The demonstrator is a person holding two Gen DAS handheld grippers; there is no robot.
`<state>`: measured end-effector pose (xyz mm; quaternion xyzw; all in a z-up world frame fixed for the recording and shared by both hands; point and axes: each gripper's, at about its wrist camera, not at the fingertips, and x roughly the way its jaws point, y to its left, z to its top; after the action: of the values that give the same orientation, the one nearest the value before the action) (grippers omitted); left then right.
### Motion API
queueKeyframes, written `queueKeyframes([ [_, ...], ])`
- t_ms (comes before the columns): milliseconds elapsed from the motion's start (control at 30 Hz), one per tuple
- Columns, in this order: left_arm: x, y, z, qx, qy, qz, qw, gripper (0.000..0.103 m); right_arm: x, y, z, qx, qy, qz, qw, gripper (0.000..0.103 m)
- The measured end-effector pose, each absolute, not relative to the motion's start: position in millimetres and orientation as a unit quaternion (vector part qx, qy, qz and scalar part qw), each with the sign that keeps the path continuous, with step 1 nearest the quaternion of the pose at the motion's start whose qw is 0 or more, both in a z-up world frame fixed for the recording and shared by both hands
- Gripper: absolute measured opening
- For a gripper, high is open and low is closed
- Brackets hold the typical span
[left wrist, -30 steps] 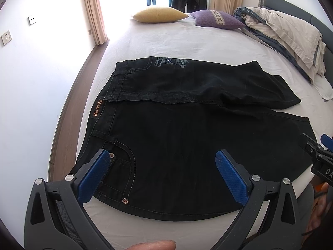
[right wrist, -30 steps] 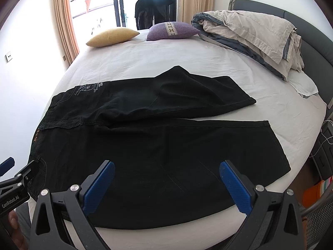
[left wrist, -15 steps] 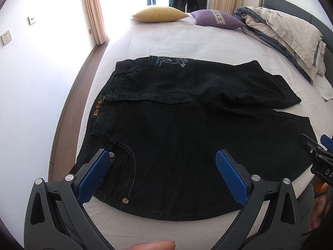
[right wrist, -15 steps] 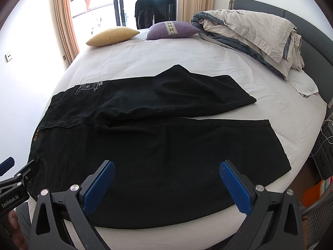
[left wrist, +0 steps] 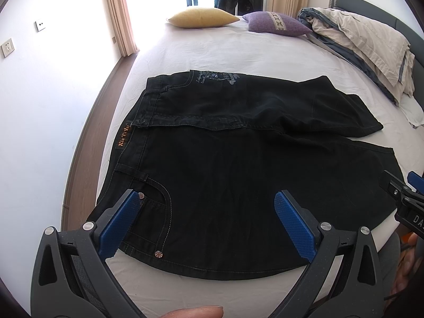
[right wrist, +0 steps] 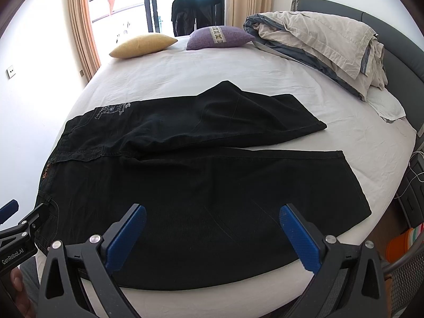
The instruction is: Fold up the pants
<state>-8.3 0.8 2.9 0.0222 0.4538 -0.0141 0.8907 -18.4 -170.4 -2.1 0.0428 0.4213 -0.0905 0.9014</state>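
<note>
Black pants (left wrist: 238,164) lie spread flat on the white bed (left wrist: 217,55), waistband to the left, both legs running right; the far leg is shorter-looking and angled away. In the right wrist view the same pants (right wrist: 206,175) fill the near half of the bed. My left gripper (left wrist: 209,201) hovers open above the front pocket and near hem, holding nothing. My right gripper (right wrist: 212,214) hangs open over the near leg, also holding nothing. The right gripper's tip (left wrist: 405,198) shows at the right edge of the left wrist view, and the left gripper's tip (right wrist: 18,225) shows at the left edge of the right wrist view.
A yellow pillow (left wrist: 202,17) and a purple pillow (left wrist: 275,22) lie at the far end of the bed. A bundled duvet (right wrist: 318,42) lies along the grey headboard (right wrist: 392,34). Wooden floor (left wrist: 100,111) and a white wall flank the left. A thumb (left wrist: 196,311) shows at the bottom.
</note>
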Motion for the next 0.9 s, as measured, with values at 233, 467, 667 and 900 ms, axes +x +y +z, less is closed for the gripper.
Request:
queueKeyframes([
  [233, -8.4, 0.6, 2.8, 0.022, 0.454, -0.014, 0.891, 0.103, -18.5, -170.4, -2.3, 0.043, 0.422, -0.091, 0.901, 0.103],
  [467, -8.9, 0.5, 2.6, 0.023, 0.454, -0.014, 0.891, 0.103, -19.5, -168.5, -4.4, 0.043, 0.422, -0.09, 0.901, 0.103],
  [667, -8.8, 0.5, 2.6, 0.023, 0.454, -0.014, 0.891, 0.103, -19.0, -169.3, -3.8, 0.043, 0.422, -0.09, 0.901, 0.103],
  [900, -8.8, 0.3, 2.8, 0.023, 0.454, -0.014, 0.89, 0.103, -18.7, -169.9, -3.5, 0.043, 0.423, -0.09, 0.901, 0.103],
])
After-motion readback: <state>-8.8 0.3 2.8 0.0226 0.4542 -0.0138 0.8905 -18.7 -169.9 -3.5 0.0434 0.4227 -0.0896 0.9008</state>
